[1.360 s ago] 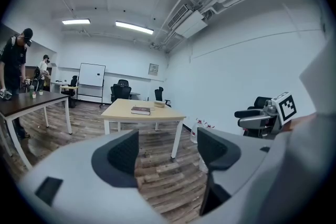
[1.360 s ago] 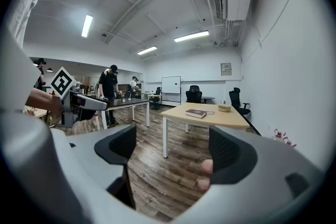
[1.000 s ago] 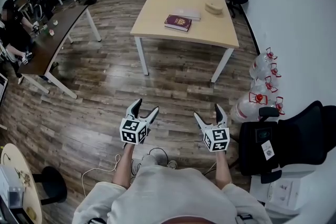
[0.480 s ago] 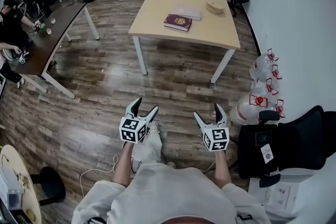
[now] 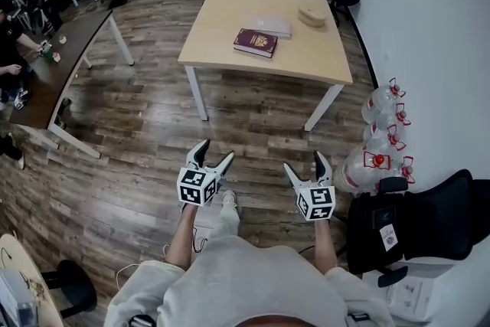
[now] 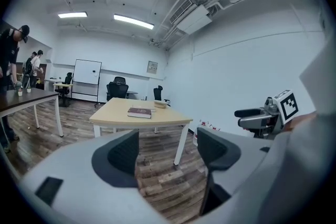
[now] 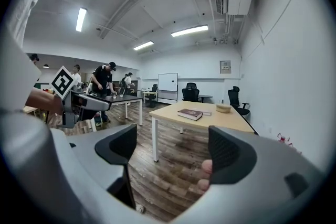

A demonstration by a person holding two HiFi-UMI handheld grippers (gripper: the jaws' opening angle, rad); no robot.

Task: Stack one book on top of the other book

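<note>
Fingers (image 6: 123, 153) of the left gripper (image 5: 214, 152) stood wide apart with nothing between them. The right gripper (image 5: 305, 163) was likewise spread wide and empty. Both were held out in front of the person, above a wood floor (image 5: 153, 126) and well short of a light wooden table (image 5: 222, 19). A dark red book (image 5: 256, 42) lay flat near the middle of the table. A pale grey book (image 5: 274, 25) lay flat just beyond it, toward the far edge, not stacked. A tan object (image 5: 311, 14) sat near the far right corner. Clear water jugs (image 5: 379, 102) stood by the right wall.
</note>
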